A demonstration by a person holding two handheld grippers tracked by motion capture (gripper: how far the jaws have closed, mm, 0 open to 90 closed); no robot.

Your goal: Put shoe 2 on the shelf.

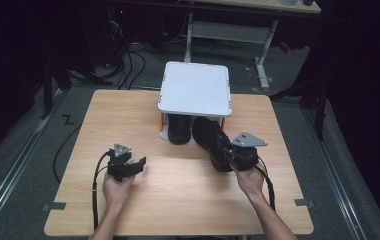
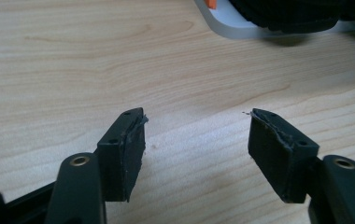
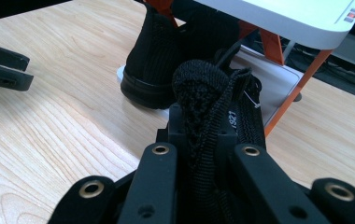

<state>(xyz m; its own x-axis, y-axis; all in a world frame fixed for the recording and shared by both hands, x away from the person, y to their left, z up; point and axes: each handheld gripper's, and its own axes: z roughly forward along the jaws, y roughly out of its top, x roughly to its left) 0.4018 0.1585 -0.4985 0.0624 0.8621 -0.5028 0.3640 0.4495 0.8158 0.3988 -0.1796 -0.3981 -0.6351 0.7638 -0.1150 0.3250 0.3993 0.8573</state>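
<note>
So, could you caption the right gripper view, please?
Right gripper pinching a black shoe's heel tab beside the white rack.

Matt knitted cloth shoe (image 3: 199,93); smooth pale wood-grain table (image 1: 178,190).

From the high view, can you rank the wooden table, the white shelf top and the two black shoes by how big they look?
1. Wooden table, by far the largest.
2. White shelf top.
3. Black shoe clamped in the right gripper.
4. Black shoe under the shelf; partly hidden, so these two shoes' order is unsure.
</note>
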